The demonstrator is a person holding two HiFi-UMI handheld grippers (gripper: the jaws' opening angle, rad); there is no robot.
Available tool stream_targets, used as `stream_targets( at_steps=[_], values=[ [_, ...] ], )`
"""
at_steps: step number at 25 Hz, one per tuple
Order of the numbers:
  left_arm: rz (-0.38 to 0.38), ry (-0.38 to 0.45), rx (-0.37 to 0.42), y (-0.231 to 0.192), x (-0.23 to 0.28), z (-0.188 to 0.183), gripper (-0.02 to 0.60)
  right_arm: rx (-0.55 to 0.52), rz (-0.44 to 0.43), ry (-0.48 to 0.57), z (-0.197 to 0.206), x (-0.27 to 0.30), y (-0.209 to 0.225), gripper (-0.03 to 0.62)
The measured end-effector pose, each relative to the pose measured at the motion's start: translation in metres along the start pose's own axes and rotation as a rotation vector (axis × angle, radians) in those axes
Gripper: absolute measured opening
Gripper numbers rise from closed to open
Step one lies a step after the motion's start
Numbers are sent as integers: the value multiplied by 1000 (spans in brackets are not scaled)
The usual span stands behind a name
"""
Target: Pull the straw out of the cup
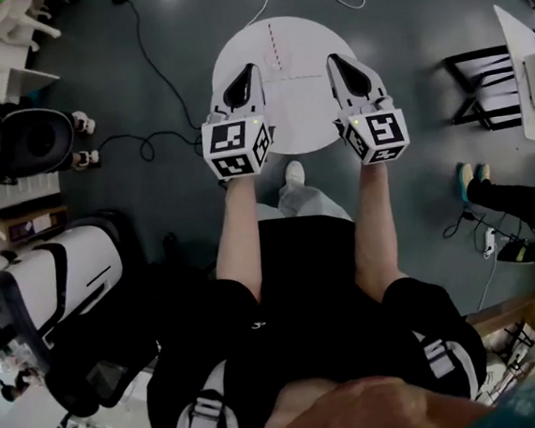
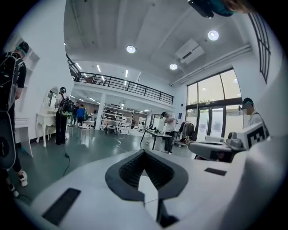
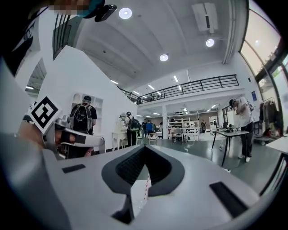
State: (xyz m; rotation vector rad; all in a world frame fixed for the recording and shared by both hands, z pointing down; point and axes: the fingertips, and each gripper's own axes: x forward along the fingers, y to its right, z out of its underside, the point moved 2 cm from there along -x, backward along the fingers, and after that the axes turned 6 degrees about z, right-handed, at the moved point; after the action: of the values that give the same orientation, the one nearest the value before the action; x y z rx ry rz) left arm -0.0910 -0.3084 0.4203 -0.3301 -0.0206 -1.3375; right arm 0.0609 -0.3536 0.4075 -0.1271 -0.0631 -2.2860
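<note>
A thin red-and-white striped straw (image 1: 273, 46) lies flat on the round white table (image 1: 302, 36); no cup is in any view. My left gripper (image 1: 252, 69) hovers over the table's near left part with its jaws shut and nothing between them (image 2: 144, 150). My right gripper (image 1: 333, 61) hovers over the near right part, tips together and empty (image 3: 144, 147). Both point almost level across the table, side by side. The straw (image 3: 146, 188) shows through the gap under the right gripper's jaws. It lies between and beyond the two grippers.
A black cable (image 1: 155, 69) runs over the dark floor left of the table. A black chair frame (image 1: 481, 84) stands at the right, a white and black machine (image 1: 48, 276) at the left. People and a desk (image 2: 155, 132) stand far off in the hall.
</note>
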Motion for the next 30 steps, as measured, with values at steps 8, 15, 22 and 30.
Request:
stream_targets(
  at_steps=[8,15,22,30],
  values=[
    [-13,-70,-38,-9,33,14,6,-24,20,-94,21,27,29,16],
    [62,-187,-57,-19,57,49,6,34,73,-163,47,40,41,17],
    [106,-286,-65,-40,98,75,6,87,104,-229,65,65,49,16],
    [174,-356,-92,-57,137,100,46,113,163,-278,83,76,63,16]
  ],
)
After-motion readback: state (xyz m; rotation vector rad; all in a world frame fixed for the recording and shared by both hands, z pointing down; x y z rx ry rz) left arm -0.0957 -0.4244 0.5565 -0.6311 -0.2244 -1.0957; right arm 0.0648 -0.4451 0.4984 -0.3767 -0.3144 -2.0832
